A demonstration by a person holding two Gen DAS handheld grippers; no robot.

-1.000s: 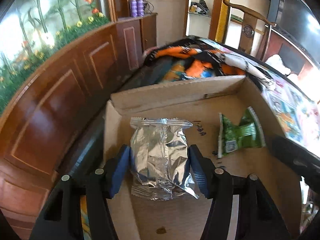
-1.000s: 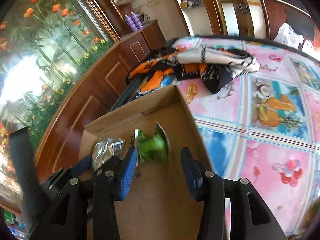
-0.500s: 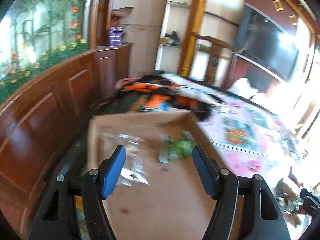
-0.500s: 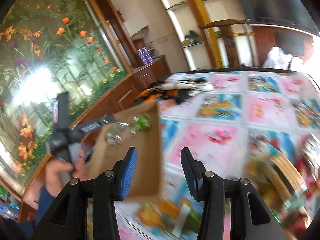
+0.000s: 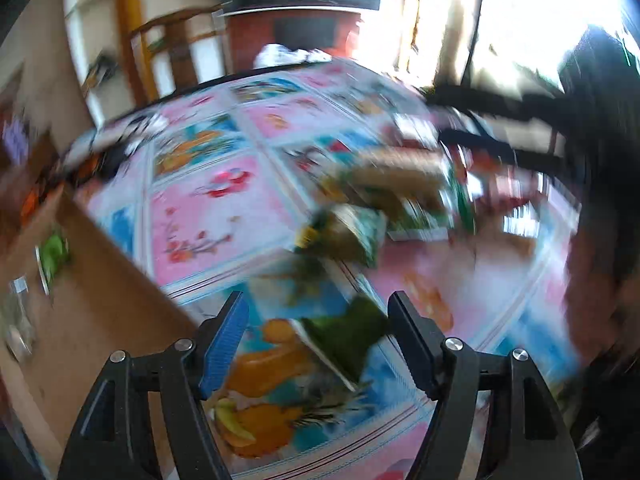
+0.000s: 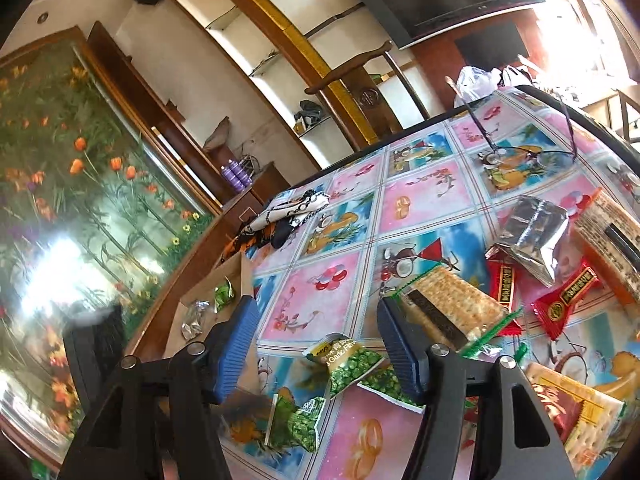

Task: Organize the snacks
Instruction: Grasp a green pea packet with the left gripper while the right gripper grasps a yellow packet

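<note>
My left gripper (image 5: pixel 316 304) hangs over the flowered tablecloth (image 5: pixel 208 216), its jaws opening. A dark green packet (image 5: pixel 344 336) lies on the cloth between them, apart from the pads; the view is blurred. My right gripper (image 6: pixel 318 306) is also opening its jaws, above a green pea packet (image 6: pixel 352 364) on the table, with nothing held. The cardboard box (image 6: pixel 208 328) at the left holds a silver packet (image 6: pixel 194 318) and a green packet (image 6: pixel 224 292). The box (image 5: pixel 88 312) also shows in the left wrist view.
More snacks lie to the right: a cracker pack (image 6: pixel 452 304), a silver bag (image 6: pixel 532 236), red packets (image 6: pixel 572 296) and another green packet (image 6: pixel 296 420). Glasses (image 6: pixel 528 152) and a patterned cloth (image 6: pixel 280 220) lie further back. A person (image 5: pixel 600 240) stands at the right.
Both grippers swung away from the box to the right, over the tablecloth and the snack pile. The left let go of the silver packet, which stays in the box. Both pairs of jaws stand wider.
</note>
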